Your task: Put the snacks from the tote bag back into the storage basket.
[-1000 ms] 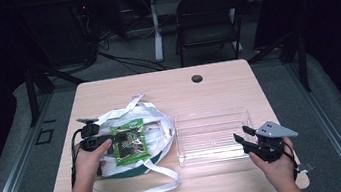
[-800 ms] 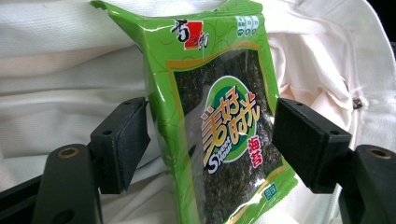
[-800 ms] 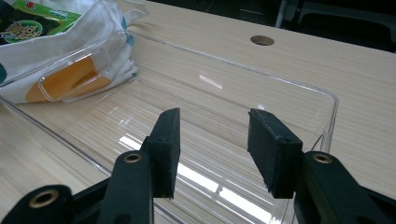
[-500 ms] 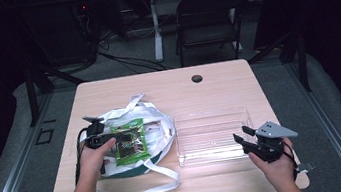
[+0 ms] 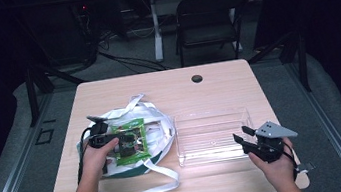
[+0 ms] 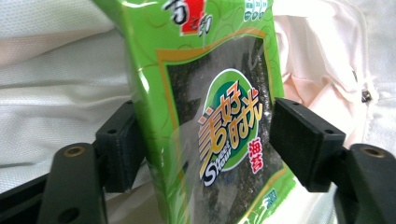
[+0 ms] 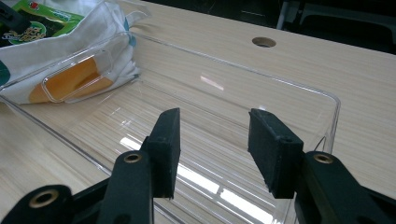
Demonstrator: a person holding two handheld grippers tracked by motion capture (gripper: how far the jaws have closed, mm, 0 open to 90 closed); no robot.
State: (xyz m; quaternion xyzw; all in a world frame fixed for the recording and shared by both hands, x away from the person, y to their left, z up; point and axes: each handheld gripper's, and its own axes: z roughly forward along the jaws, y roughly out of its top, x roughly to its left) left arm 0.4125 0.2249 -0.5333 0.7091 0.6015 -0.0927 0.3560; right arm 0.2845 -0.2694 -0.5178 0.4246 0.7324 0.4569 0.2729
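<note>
The left gripper (image 6: pixel 205 140) jaws straddle the green seaweed packet (image 5: pixel 131 140), which lies on the white bag (image 5: pixel 154 123) left of the clear tray (image 5: pixel 213 135); whether they are clamped cannot be told. The right gripper (image 5: pixel 245 138) jaws are released at the tray's near right corner on the counter (image 5: pixel 217 87).

The left gripper (image 5: pixel 114 140) moved right and slightly nearer, from the left edge of the white cloth tote bag (image 5: pixel 154 123) onto the bag. Its jaws came to straddle the green plastic seaweed snack packet (image 5: pixel 131 141) lying there, one jaw on each side (image 6: pixel 210 140).
</note>
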